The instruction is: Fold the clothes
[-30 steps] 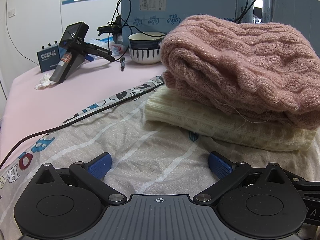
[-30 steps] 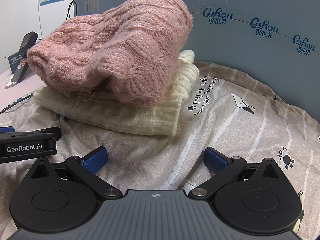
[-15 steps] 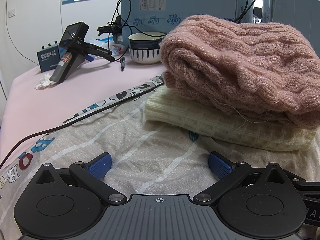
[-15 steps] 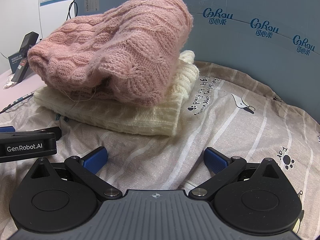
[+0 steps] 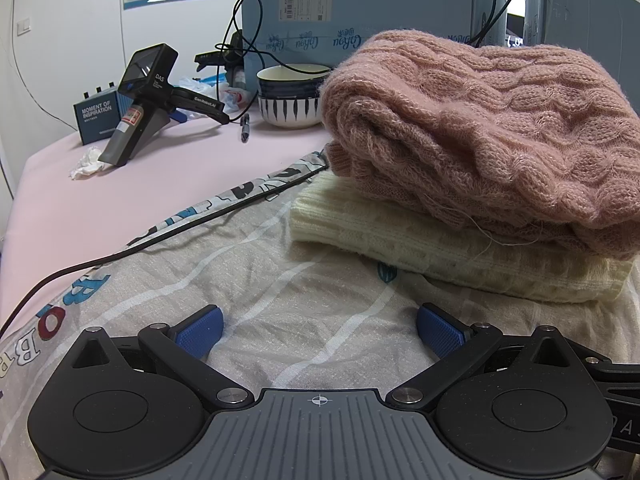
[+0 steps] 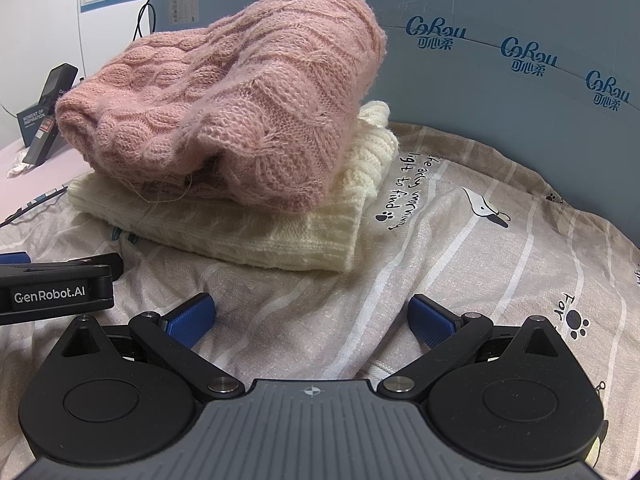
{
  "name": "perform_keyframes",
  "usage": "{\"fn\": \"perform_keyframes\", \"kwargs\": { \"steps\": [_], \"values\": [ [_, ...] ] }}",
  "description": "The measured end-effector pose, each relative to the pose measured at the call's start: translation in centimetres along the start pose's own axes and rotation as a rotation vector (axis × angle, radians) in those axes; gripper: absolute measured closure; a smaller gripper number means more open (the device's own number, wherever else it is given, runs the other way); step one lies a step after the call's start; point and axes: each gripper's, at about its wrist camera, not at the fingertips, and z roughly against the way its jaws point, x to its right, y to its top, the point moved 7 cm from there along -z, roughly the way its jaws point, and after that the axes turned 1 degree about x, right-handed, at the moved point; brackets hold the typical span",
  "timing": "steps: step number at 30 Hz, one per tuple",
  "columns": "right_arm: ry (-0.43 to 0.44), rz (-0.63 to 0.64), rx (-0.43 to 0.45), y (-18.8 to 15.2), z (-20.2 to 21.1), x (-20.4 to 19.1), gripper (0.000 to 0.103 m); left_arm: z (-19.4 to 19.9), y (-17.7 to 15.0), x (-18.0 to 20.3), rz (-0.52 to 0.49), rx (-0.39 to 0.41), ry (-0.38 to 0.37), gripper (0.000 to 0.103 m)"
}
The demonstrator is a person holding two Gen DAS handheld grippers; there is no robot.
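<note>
A folded pink cable-knit sweater (image 5: pixel 480 120) lies on top of a folded cream knit sweater (image 5: pixel 440 248), both on a beige printed sheet (image 5: pixel 280 288). The stack also shows in the right wrist view, the pink sweater (image 6: pixel 240 112) over the cream sweater (image 6: pixel 288 232). My left gripper (image 5: pixel 320 328) is open and empty, low over the sheet just in front of the stack. My right gripper (image 6: pixel 312 316) is open and empty, also in front of the stack. The left gripper's body (image 6: pixel 56 292) shows at the left of the right wrist view.
A blue cardboard box (image 5: pixel 360 12) and a blue CoRou panel (image 6: pixel 520 60) stand behind the stack. A striped bowl (image 5: pixel 288 96), a pen, a black handheld device (image 5: pixel 140 100), a small dark box and a crumpled tissue sit on the pink table (image 5: pixel 100 208). A black cable (image 5: pixel 160 236) runs across the sheet's edge.
</note>
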Motion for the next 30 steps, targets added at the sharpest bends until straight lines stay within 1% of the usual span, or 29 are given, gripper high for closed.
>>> {"fn": "perform_keyframes", "kwargs": {
  "steps": [30],
  "values": [
    [0.0,-0.002,-0.003,0.02,0.23,0.15,0.0,0.04,0.0,-0.01,-0.003,0.0,0.001,0.0]
  ]
}}
